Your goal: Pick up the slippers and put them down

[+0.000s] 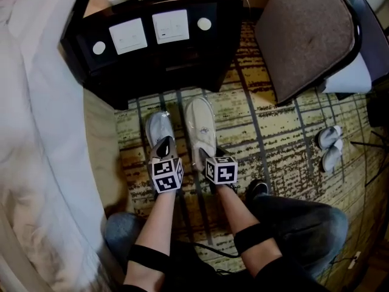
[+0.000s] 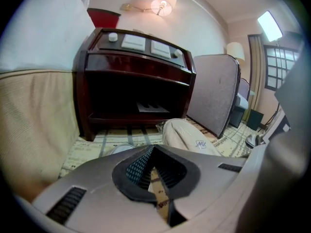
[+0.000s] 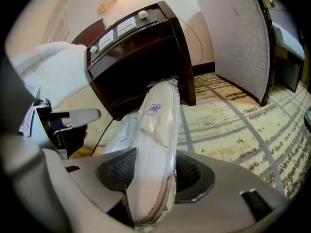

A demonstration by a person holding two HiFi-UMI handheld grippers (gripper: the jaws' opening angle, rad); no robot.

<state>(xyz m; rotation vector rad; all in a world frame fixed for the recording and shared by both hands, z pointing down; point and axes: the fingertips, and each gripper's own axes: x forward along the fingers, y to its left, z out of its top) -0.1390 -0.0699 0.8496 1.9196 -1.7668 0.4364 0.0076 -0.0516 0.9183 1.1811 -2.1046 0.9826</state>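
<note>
Patterned carpet (image 1: 273, 139); R fingers (image 3: 194, 171) pinch plastic-wrapped slipper (image 3: 158, 125), L fingers (image 2: 140, 166) pressed together.

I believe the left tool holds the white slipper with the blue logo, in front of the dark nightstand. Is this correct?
No, the side is wrong: the right tool holds the white slipper with the blue logo, in front of the dark nightstand. The right gripper view shows it pinched between that tool's jaws.
</note>
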